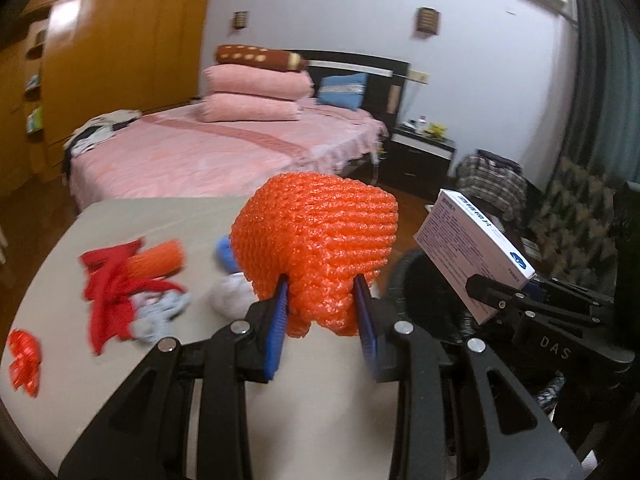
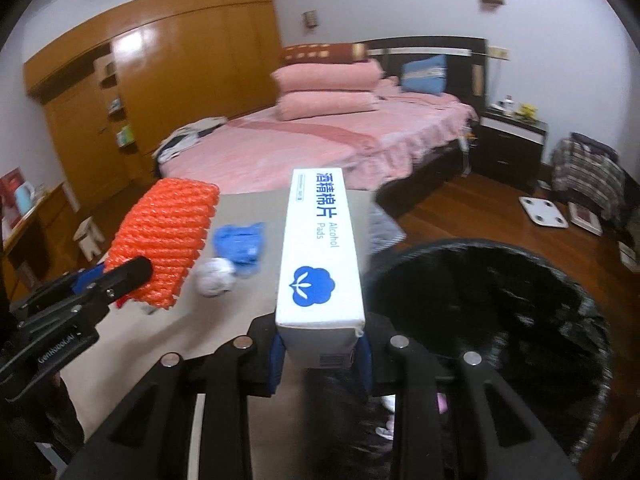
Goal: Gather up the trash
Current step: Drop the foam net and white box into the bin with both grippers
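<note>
My left gripper (image 1: 322, 316) is shut on an orange foam net (image 1: 316, 240) and holds it above the grey table (image 1: 160, 216); it also shows in the right wrist view (image 2: 164, 240). My right gripper (image 2: 320, 354) is shut on a white alcohol pads box (image 2: 320, 256), also seen in the left wrist view (image 1: 472, 248). The box hangs at the edge of a black-lined trash bin (image 2: 492, 304). On the table lie a red cloth scrap (image 1: 108, 292), a second orange net (image 1: 156, 262), a white paper ball (image 2: 216, 276), a blue glove (image 2: 240, 240) and a red ribbon (image 1: 24, 360).
A pink bed (image 2: 320, 144) stands beyond the table. A wooden wardrobe (image 2: 160, 80) is at the left and a dark nightstand (image 2: 512, 140) at the right. A white scale (image 2: 542, 210) lies on the wood floor.
</note>
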Action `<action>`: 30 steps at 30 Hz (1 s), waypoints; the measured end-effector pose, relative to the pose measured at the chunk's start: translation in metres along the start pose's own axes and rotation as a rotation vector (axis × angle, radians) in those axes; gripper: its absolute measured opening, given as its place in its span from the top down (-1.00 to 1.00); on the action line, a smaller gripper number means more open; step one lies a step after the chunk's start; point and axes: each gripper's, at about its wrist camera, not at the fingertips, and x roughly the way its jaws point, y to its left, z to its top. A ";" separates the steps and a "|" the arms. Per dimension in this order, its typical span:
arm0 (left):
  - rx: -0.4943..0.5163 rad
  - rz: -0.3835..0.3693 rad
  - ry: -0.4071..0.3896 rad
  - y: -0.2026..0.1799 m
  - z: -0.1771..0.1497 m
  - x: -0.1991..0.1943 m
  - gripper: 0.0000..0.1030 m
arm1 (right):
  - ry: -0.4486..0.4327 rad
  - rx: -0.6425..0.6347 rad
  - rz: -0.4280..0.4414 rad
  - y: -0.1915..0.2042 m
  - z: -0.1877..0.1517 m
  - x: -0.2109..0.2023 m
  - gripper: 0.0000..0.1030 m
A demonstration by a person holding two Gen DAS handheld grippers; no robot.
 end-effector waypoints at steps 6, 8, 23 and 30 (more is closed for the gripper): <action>0.060 -0.099 0.021 -0.046 0.004 0.024 0.40 | -0.011 0.070 -0.089 -0.050 -0.007 -0.015 0.43; 0.077 -0.132 0.031 -0.062 0.004 0.033 0.40 | -0.013 0.089 -0.122 -0.066 -0.010 -0.021 0.43; 0.134 -0.290 0.100 -0.125 -0.012 0.079 -0.41 | -0.053 0.182 -0.335 -0.149 -0.028 -0.051 -0.43; 0.107 -0.140 0.054 -0.079 -0.013 0.059 -0.75 | -0.071 0.158 -0.290 -0.132 -0.026 -0.045 -0.88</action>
